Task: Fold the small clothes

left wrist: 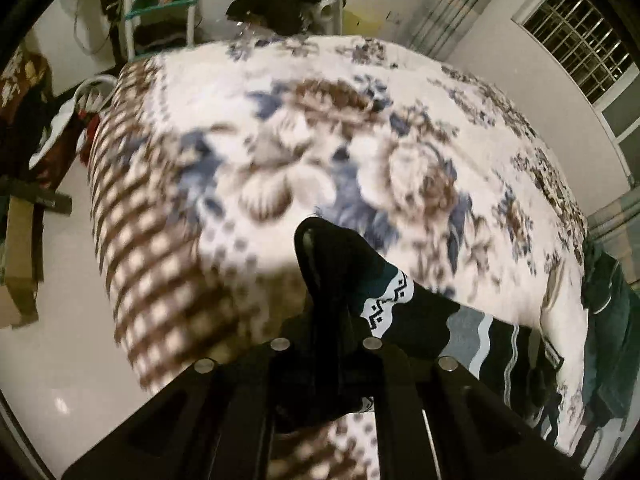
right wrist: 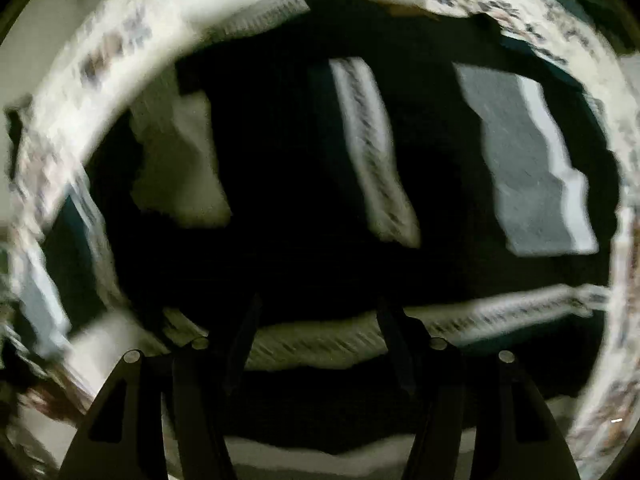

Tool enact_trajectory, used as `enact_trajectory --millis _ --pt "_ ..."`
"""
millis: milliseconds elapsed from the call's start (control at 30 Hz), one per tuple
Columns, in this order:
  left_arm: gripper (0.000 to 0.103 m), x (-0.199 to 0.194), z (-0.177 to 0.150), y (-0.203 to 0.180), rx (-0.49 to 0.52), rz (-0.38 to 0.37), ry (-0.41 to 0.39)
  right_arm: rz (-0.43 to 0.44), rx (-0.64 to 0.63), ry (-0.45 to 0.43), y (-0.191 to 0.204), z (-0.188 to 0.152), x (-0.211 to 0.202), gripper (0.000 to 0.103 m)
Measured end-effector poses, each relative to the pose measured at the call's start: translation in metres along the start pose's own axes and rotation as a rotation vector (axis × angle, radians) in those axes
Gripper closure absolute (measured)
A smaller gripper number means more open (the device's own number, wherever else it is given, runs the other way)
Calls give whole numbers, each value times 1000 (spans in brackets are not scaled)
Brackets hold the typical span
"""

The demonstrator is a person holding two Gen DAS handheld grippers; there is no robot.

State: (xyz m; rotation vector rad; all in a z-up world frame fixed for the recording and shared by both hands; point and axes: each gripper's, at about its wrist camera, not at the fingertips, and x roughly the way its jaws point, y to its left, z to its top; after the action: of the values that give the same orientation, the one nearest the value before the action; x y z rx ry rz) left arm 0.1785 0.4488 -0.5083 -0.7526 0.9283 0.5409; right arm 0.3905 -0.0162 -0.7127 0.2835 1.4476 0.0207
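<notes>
A black sock [left wrist: 404, 312] with white patterned, teal and grey bands lies over the near edge of the flowered bed blanket [left wrist: 320, 128]. My left gripper [left wrist: 320, 248] is shut on the sock's dark end and holds it lifted over the bed. In the right wrist view, several dark socks [right wrist: 320, 184] with white patterned and grey bands fill the frame, blurred by motion. My right gripper [right wrist: 320, 312] is open, its fingers [right wrist: 244, 336] apart just above a white patterned band of the dark socks.
A dark green garment [left wrist: 612, 340] hangs at the bed's right edge. A black heap [left wrist: 288, 4] sits at the bed's far end. A teal shelf rack [left wrist: 160, 4] and a cardboard box [left wrist: 20, 264] stand on the white floor at left.
</notes>
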Motion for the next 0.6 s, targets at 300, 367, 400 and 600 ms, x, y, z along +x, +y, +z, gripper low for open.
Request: enact_trajectory --millis 300,367,400,600 --pt "99 -3 31 -35 108 -7 -15 299 39 69 75 37 51 29" --pt "99 -10 30 -47 140 -8 -15 319 25 55 78 37 46 29" --pt "99 -14 28 -57 169 1 -16 344 36 51 70 36 39 29" --pt "99 -38 -8 -172 382 -40 10 210 154 11 -33 34 -14 23"
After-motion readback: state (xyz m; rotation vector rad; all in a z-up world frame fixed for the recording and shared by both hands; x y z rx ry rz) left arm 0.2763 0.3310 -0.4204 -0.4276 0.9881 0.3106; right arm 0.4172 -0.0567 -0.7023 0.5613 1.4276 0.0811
